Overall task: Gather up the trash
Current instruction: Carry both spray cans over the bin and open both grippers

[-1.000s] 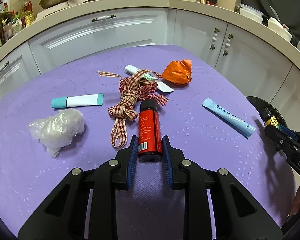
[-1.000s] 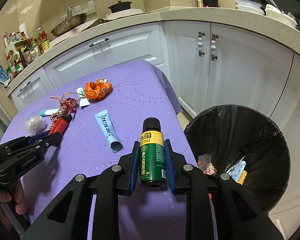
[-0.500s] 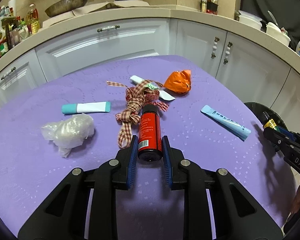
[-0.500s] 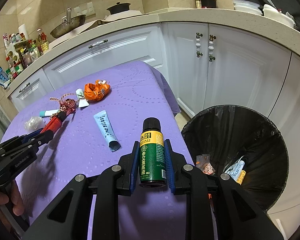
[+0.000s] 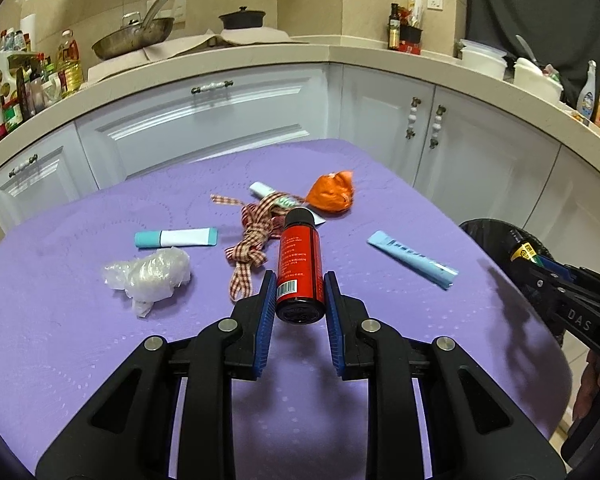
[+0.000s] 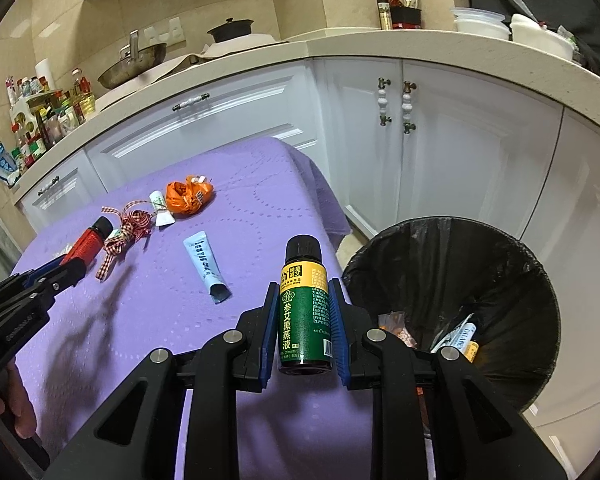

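Note:
My left gripper [image 5: 300, 286] is shut on a red bottle [image 5: 299, 264] with a black cap and holds it lifted above the purple table [image 5: 60, 340]. My right gripper [image 6: 305, 292] is shut on a green and yellow bottle [image 6: 305, 308], held over the table's right edge beside the black-lined trash bin [image 6: 512, 280]. On the table lie a checked ribbon [image 5: 256, 240], an orange wrapper [image 5: 334, 196], a light blue tube [image 5: 412, 258], a teal and white tube [image 5: 176, 237] and a crumpled clear plastic bag [image 5: 150, 274].
The bin holds several pieces of trash [image 6: 456, 338]. White kitchen cabinets [image 5: 220, 120] and a counter with a pan [image 5: 132, 38] stand behind the table. The right gripper also shows at the right edge of the left wrist view [image 5: 572, 300].
My left gripper has lifted the red bottle off the table and away from the ribbon. My right gripper has moved slightly toward the bin with the green bottle.

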`<move>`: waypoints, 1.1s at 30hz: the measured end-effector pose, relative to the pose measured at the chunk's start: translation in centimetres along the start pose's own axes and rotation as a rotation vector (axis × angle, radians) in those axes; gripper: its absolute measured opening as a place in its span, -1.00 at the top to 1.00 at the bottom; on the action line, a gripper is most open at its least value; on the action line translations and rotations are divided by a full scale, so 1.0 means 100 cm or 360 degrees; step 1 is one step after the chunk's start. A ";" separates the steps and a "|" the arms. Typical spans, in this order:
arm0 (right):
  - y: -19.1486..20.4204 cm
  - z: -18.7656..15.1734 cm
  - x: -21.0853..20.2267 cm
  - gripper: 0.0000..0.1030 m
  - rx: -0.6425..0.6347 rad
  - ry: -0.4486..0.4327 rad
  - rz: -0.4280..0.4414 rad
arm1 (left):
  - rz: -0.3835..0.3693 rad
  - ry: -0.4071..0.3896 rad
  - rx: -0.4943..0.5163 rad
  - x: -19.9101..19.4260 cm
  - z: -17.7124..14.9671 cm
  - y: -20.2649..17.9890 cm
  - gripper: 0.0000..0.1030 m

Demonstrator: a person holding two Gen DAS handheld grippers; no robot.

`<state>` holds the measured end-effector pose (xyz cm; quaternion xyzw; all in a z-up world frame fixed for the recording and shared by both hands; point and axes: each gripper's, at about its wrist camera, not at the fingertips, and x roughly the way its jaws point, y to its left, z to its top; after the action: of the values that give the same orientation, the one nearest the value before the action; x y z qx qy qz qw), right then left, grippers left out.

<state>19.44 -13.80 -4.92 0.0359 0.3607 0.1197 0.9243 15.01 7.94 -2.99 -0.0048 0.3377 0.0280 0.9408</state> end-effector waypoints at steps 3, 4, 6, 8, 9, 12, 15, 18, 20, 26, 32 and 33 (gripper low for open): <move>-0.005 0.000 -0.006 0.52 0.0011 -0.0015 -0.0014 | -0.0014 -0.0023 0.0013 -0.008 0.001 -0.006 0.55; -0.007 0.000 -0.007 0.52 0.0016 -0.0019 -0.0021 | -0.0019 -0.0027 0.0015 -0.010 0.000 -0.008 0.55; -0.011 -0.001 -0.011 0.52 0.0028 -0.0027 -0.0033 | -0.0030 -0.0031 0.0022 -0.012 0.001 -0.012 0.55; -0.016 -0.001 -0.013 0.52 0.0037 -0.0033 -0.0045 | -0.0044 -0.0037 0.0032 -0.014 0.001 -0.018 0.55; -0.020 -0.002 -0.015 0.52 0.0046 -0.0038 -0.0055 | -0.0055 -0.0040 0.0039 -0.015 0.001 -0.022 0.55; -0.029 -0.003 -0.020 0.52 0.0065 -0.0053 -0.0081 | -0.0084 -0.0055 0.0064 -0.017 0.002 -0.035 0.55; -0.039 -0.005 -0.027 0.52 0.0088 -0.0069 -0.0112 | -0.0128 -0.0073 0.0087 -0.017 0.005 -0.051 0.55; -0.051 -0.005 -0.033 0.52 0.0104 -0.0083 -0.0152 | -0.0179 -0.0094 0.0122 -0.016 0.010 -0.070 0.55; -0.060 -0.005 -0.038 0.52 0.0120 -0.0095 -0.0183 | -0.0215 -0.0102 0.0147 -0.015 0.012 -0.084 0.55; -0.084 -0.006 -0.047 0.52 0.0166 -0.0122 -0.0252 | -0.0310 -0.0112 0.0232 -0.009 0.017 -0.127 0.55; -0.108 -0.008 -0.051 0.52 0.0218 -0.0136 -0.0306 | -0.0376 -0.0098 0.0321 -0.002 0.016 -0.162 0.55; -0.112 -0.008 -0.051 0.52 0.0227 -0.0137 -0.0313 | -0.0379 -0.0097 0.0329 -0.001 0.015 -0.166 0.55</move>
<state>17.49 -25.94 -3.92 0.0712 0.3300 0.0010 0.9413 16.80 -8.58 -1.90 0.0530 0.3071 -0.1186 0.9428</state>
